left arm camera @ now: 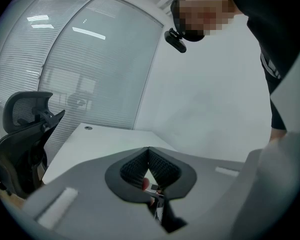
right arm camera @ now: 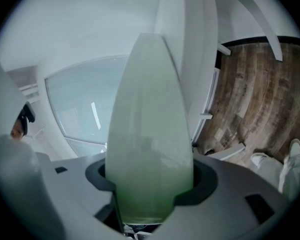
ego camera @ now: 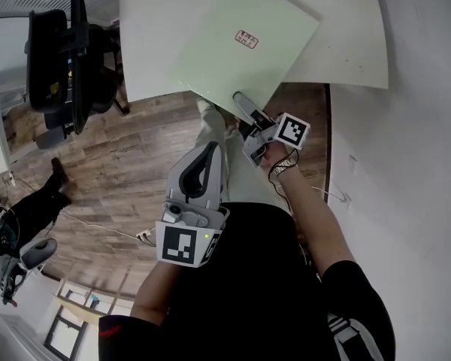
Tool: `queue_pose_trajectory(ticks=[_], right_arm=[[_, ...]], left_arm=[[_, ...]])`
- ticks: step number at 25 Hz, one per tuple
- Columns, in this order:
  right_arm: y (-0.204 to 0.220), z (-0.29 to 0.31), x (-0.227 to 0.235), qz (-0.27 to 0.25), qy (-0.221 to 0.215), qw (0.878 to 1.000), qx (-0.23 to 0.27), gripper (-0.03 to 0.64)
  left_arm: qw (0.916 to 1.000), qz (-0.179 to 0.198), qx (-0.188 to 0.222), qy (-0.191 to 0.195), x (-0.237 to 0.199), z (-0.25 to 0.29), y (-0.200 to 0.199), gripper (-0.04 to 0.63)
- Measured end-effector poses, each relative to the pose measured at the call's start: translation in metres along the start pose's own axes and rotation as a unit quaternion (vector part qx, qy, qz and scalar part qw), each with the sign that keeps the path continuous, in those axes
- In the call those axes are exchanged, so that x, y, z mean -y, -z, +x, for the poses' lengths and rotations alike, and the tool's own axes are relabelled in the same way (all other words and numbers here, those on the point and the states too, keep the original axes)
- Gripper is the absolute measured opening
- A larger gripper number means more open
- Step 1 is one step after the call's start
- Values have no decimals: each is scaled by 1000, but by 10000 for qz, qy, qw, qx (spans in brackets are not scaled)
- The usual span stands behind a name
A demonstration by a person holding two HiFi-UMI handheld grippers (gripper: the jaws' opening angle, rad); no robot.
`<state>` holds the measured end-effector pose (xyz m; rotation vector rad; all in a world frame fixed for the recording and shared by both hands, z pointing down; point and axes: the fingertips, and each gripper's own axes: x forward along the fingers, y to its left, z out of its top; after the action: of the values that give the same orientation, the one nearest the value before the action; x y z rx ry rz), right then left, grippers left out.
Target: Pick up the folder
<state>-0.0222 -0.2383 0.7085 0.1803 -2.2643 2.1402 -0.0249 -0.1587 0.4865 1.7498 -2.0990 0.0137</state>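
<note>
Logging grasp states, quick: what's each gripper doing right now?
Left gripper: shut, nothing in it.
Right gripper: shut on the folder.

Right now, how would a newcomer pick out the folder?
Find the big white table at the head view's top. Over its near edge, the right gripper clamps a flat pale green folder. It alone is green, with a small red label.
</note>
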Motion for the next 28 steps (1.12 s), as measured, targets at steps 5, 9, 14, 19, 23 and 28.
queue_pose_trajectory(ticks=[5, 9, 14, 19, 23, 28], right_arm=[[-2, -1, -3, -110, -33, 9999, 60, 282], [-1, -2, -6, -120, -64, 9999, 88, 278], [-1, -6, -10, -94, -49, 9998, 156, 276], [-3, -12, -19, -141, -33, 9997, 210, 276], [-5, -14, -30, -173, -89, 9996, 206, 276], [-13, -20, -53, -215, -185, 9992, 280, 276]], left_arm=[[10000, 7, 1, 28, 1, 1, 1, 5], [10000, 4, 7, 52, 0, 0, 1, 5], [9999, 17, 60, 85, -1, 0, -1, 5], [9998, 49, 145, 139, 1, -1, -6, 5], [9995, 113, 231, 194, 2, -2, -10, 5], [9993, 134, 247, 262, 7, -5, -18, 5]])
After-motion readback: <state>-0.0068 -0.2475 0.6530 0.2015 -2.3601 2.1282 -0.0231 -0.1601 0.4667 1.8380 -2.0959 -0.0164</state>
